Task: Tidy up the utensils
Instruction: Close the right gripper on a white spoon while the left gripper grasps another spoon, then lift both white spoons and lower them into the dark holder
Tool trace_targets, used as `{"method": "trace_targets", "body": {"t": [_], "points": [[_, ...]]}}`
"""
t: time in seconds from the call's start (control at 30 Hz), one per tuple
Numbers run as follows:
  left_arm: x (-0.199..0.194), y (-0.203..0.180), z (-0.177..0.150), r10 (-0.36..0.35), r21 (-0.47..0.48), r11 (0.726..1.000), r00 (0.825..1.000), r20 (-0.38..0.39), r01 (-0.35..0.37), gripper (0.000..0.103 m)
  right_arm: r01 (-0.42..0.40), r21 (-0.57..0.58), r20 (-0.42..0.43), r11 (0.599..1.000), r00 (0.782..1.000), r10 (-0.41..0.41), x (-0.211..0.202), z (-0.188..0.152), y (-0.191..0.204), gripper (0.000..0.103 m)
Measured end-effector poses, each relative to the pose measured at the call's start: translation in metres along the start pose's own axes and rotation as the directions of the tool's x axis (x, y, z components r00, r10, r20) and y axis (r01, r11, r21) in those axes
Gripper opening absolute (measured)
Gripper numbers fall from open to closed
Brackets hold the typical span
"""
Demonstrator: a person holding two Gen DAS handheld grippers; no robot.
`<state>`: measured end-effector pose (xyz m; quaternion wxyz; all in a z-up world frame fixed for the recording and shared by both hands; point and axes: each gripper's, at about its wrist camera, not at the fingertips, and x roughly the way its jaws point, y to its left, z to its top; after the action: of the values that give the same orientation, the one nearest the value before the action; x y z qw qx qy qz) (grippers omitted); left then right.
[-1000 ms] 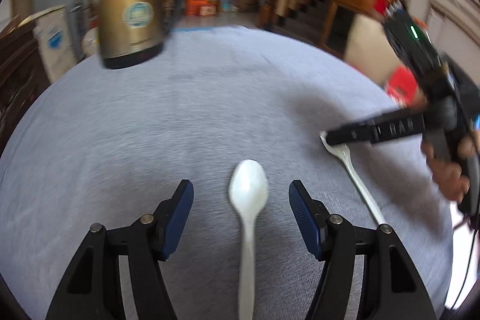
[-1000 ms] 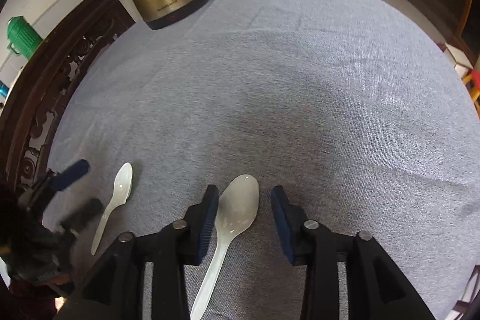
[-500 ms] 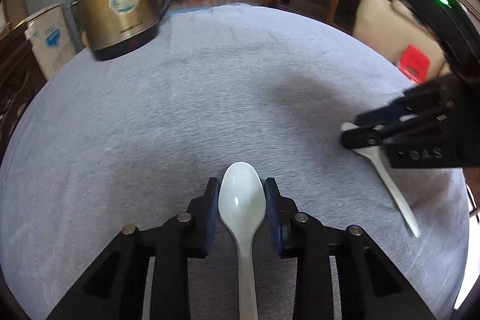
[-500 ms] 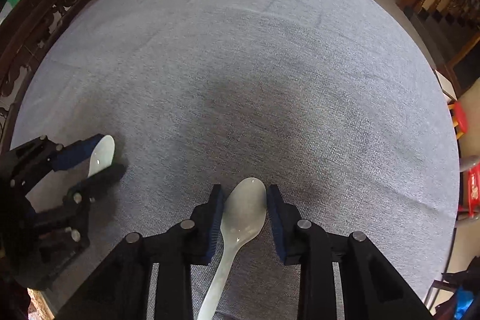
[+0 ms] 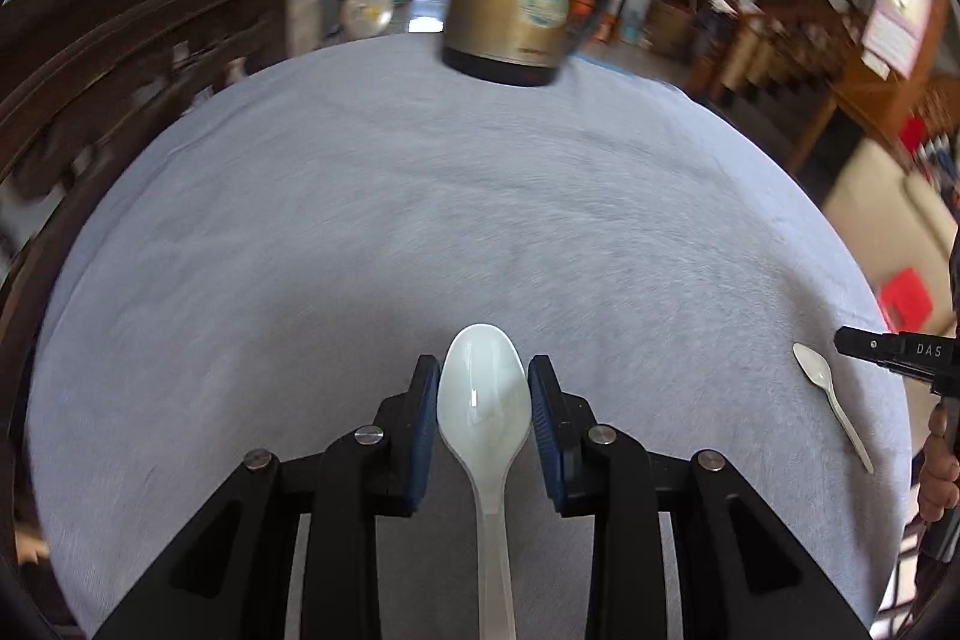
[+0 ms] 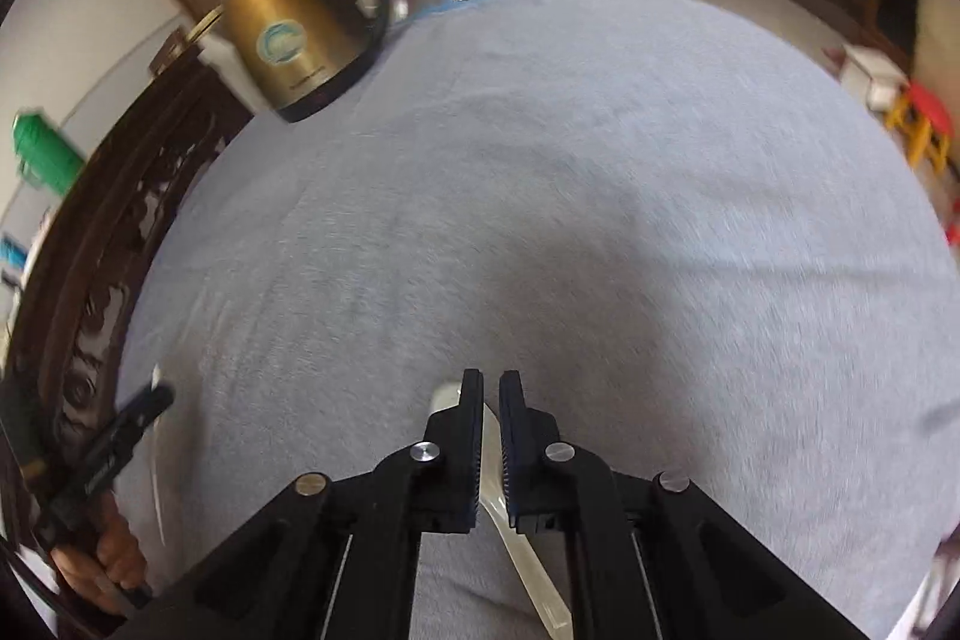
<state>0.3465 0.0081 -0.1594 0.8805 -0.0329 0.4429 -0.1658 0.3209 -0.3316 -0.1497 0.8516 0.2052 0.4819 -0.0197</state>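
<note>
Left wrist view: my left gripper point(image 5: 484, 388) is clamped on a white spoon point(image 5: 483, 400), its blue pads point(image 5: 422, 418) pressing both edges of the bowl, the bowl facing up and the handle running back between the arms. The table point(image 5: 420, 220), round and covered in grey cloth, fills the frame. A brass kettle point(image 5: 516, 4) stands at its far edge. At the right rim a second spoon point(image 5: 831, 403) is seen beside the tip of my right gripper point(image 5: 888, 355), with part of my right hand point(image 5: 939, 466) below it; whether that spoon rests on the cloth or is lifted I cannot tell from this side.

Right wrist view: my right gripper point(image 6: 491, 400) has just been closing, and its jaws now stand nearly together, nipping the second spoon point(image 6: 486, 436) edge-on. Part of the bowl shows left of the left finger; the handle trails back and to the right beneath the arms. Motion blur softens the bowl, so its tilt is uncertain. The kettle point(image 6: 288, 40) sits at the upper left of the table point(image 6: 600, 160). My left gripper point(image 6: 135, 409) and left hand point(image 6: 102, 562) appear at the lower left, with a pale streak beside them, probably the first spoon.
</note>
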Motion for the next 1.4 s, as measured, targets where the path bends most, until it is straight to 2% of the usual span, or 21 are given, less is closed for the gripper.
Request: {"method": "trace_targets", "body": {"t": [0.07, 0.13, 0.17, 0.2, 0.27, 0.33, 0.37, 0.4, 0.57, 0.67, 0.73, 0.87, 0.93, 1.03, 1.13, 1.2, 1.23, 1.3, 1.33, 1.4], "points": [[-0.013, 0.011, -0.011, -0.002, -0.028, 1.0, 1.0, 0.009, 0.003, 0.031, -0.019, 0.02, 0.015, 1.0, 1.0, 0.019, -0.007, 0.0, -0.009, 0.01], [-0.023, 0.017, -0.019, -0.008, -0.042, 0.999, 1.0, 0.014, 0.008, 0.031, -0.02, -0.009, 0.008, 1.0, 1.0, 0.02, -0.007, 0.0, -0.013, 0.035], [-0.027, 0.016, -0.022, -0.01, -0.043, 0.999, 1.0, 0.014, 0.01, 0.031, -0.019, -0.042, -0.021, 0.999, 1.0, 0.018, -0.005, 0.001, -0.008, 0.058], [-0.033, 0.017, -0.027, -0.013, -0.044, 0.999, 1.0, 0.014, 0.014, 0.031, -0.013, -0.066, -0.041, 0.998, 0.999, 0.01, -0.003, -0.002, -0.007, 0.069], [-0.039, 0.016, -0.031, -0.02, -0.047, 0.999, 1.0, 0.018, 0.02, 0.031, 0.022, -0.157, -0.063, 0.987, 0.997, -0.032, 0.01, 0.002, 0.009, 0.067], [-0.043, 0.015, -0.032, -0.03, -0.051, 0.998, 0.999, 0.025, 0.031, 0.031, 0.06, -0.228, -0.076, 0.972, 0.994, -0.079, 0.02, 0.003, 0.02, 0.054], [-0.048, 0.015, -0.035, -0.032, -0.052, 0.998, 0.999, 0.031, 0.034, 0.031, 0.091, -0.269, -0.115, 0.959, 0.985, -0.126, 0.031, 0.004, 0.028, 0.039], [-0.053, 0.015, -0.038, -0.034, -0.051, 0.998, 0.999, 0.037, 0.036, 0.031, 0.115, -0.289, -0.15, 0.95, 0.975, -0.163, 0.041, 0.005, 0.032, 0.034], [-0.084, 0.015, -0.052, -0.056, -0.057, 0.997, 0.996, 0.075, 0.061, 0.031, 0.189, -0.384, -0.103, 0.904, 0.964, -0.245, 0.045, -0.002, 0.053, 0.031], [-0.101, 0.013, -0.055, -0.079, -0.069, 0.994, 0.991, 0.109, 0.087, 0.031, 0.191, -0.345, -0.085, 0.919, 0.969, -0.233, 0.039, -0.007, 0.048, 0.031], [-0.113, 0.011, -0.058, -0.086, -0.069, 0.993, 0.987, 0.134, 0.096, 0.031, 0.168, -0.296, -0.057, 0.94, 0.98, -0.193, 0.024, -0.012, 0.038, 0.031], [-0.141, 0.008, -0.062, -0.106, -0.098, 0.987, 0.973, 0.204, 0.128, 0.031, 0.112, -0.199, 0.08, 0.973, 0.992, -0.098, -0.027, -0.023, 0.02, 0.031], [-0.158, 0.004, -0.065, -0.104, -0.111, 0.985, 0.962, 0.254, 0.135, 0.031, 0.073, -0.151, 0.168, 0.986, 0.985, -0.047, -0.057, -0.032, 0.01, 0.031], [-0.179, -0.003, -0.068, -0.101, -0.114, 0.983, 0.943, 0.317, 0.144, 0.031, -0.013, -0.088, 0.289, 0.996, 0.957, 0.038, -0.095, -0.047, -0.003, 0.031], [-0.198, -0.012, -0.069, -0.118, -0.119, 0.978, 0.92, 0.373, 0.174, 0.031, -0.108, -0.033, 0.403, 0.994, 0.908, 0.112, -0.128, -0.068, -0.008, 0.031], [-0.208, -0.017, -0.069, -0.134, -0.124, 0.972, 0.904, 0.407, 0.2, 0.031, -0.184, -0.017, 0.486, 0.983, 0.857, 0.169, -0.148, -0.081, -0.007, 0.031], [-0.212, -0.021, -0.07, -0.142, -0.125, 0.969, 0.893, 0.428, 0.214, 0.031, -0.209, -0.018, 0.514, 0.978, 0.837, 0.188, -0.161, -0.09, -0.004, 0.031], [-0.218, -0.029, -0.07, -0.164, -0.122, 0.962, 0.872, 0.461, 0.245, 0.031, -0.281, -0.024, 0.579, 0.959, 0.778, 0.243, -0.181, -0.108, -0.002, 0.031], [-0.221, -0.034, -0.073, -0.166, -0.12, 0.96, 0.858, 0.486, 0.254, 0.031, -0.302, -0.028, 0.599, 0.953, 0.758, 0.258, -0.194, -0.115, 0.002, 0.031], [-0.224, -0.045, -0.075, -0.16, -0.097, 0.965, 0.839, 0.52, 0.244, 0.031, -0.353, -0.055, 0.65, 0.934, 0.698, 0.301, -0.211, -0.128, 0.01, 0.031]]}}
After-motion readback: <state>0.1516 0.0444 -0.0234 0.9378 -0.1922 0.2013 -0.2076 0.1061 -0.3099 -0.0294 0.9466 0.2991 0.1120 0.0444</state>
